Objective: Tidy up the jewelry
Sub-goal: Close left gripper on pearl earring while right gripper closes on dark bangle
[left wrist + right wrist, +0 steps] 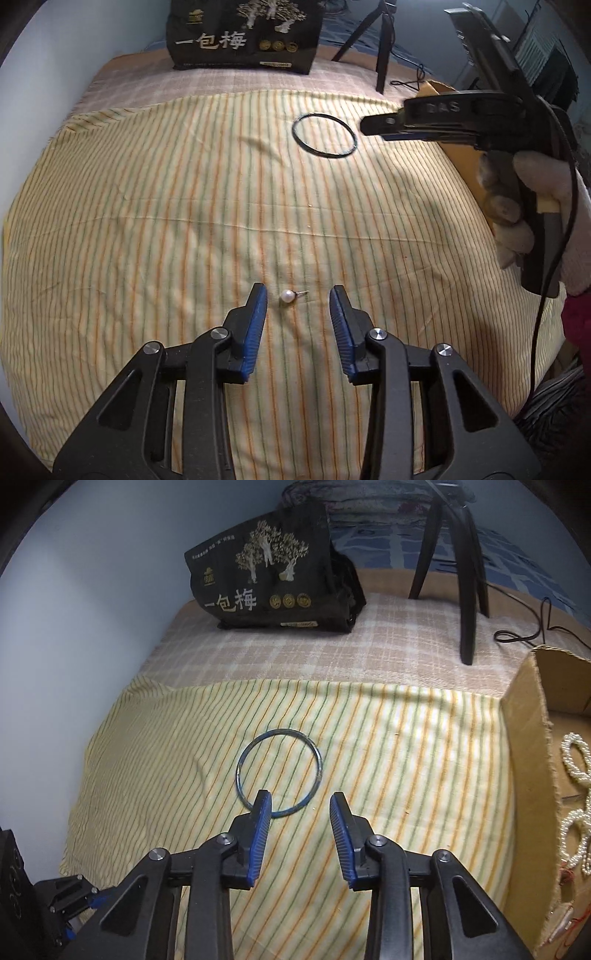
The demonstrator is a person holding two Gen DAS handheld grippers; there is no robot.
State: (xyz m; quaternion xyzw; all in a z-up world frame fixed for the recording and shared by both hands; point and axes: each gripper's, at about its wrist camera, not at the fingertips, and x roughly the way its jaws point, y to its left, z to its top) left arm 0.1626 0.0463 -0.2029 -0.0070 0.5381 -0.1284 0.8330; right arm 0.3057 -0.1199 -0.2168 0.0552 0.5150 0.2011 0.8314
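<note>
Striped cloth (147, 221) — left gripper (298, 295) gapes around pearl earring (287, 296), right gripper (301, 805) unclosed over bangle (279, 771).

A pale blue wall (74, 609) bounds the bed on the left. A yellow striped cloth (184, 221) overlies a checked blanket (295, 657). A black bag (273, 579) and tripod (469, 590) stand at the far end.

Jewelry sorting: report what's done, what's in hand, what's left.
Done: beaded pearl strands already lie in the cardboard box. In hand: nothing gripped; the left gripper brackets the pearl earring, the right gripper stands open over the bangle. Left: both pieces lie on the striped cloth, not yet boxed.
</note>
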